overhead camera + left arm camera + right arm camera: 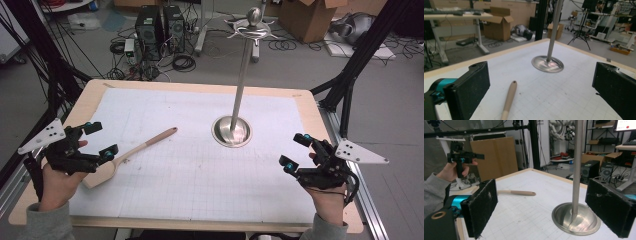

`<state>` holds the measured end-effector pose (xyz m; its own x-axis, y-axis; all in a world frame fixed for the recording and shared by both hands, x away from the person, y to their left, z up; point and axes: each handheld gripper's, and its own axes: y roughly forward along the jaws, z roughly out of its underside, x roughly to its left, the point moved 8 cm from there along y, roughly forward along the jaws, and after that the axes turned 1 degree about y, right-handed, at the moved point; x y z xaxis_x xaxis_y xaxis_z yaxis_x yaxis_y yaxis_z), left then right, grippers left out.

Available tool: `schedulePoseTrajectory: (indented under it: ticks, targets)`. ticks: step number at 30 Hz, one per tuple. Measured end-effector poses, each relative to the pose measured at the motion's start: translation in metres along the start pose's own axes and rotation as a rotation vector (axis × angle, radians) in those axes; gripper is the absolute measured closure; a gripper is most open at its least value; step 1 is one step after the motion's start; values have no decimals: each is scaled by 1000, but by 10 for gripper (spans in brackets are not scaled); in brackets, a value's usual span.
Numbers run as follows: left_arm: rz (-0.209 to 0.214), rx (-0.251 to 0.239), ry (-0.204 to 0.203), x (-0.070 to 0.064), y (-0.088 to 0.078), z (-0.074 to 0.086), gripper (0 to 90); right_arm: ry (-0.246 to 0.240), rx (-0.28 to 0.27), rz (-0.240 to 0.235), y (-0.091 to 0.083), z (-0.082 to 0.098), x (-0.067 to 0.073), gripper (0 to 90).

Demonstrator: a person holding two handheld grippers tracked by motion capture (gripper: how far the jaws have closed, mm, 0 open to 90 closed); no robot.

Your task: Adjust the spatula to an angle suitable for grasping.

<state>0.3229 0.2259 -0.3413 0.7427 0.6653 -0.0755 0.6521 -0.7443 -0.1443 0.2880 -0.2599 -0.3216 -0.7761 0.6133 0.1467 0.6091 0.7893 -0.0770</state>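
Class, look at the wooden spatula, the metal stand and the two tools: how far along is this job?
Barely begun. Done: nothing visibly; the wooden spatula lies flat on the table, apart from the metal stand. In hand: the left tool hovers open over the spatula's blade end, not gripping; the right tool waits open beside the stand. Left: grasping the spatula and, probably, hanging it on the stand's hooks.

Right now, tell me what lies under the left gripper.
Under the open left gripper lies the wooden spoon's bowl end on the white grid mat. The lower jaw overlaps the bowl's edge, hiding that part; the handle shows fully.
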Motion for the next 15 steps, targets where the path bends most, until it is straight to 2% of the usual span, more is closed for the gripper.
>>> schedulePoseTrajectory:
  ticks: [9, 15]
  targets:
    - [-2, 24, 25, 2, 4, 4, 18, 6, 4, 7, -1, 3, -2, 98]
    - [3, 31, 0, 5, 5, 7, 37, -7, -9, 12, -3, 1, -2, 102]
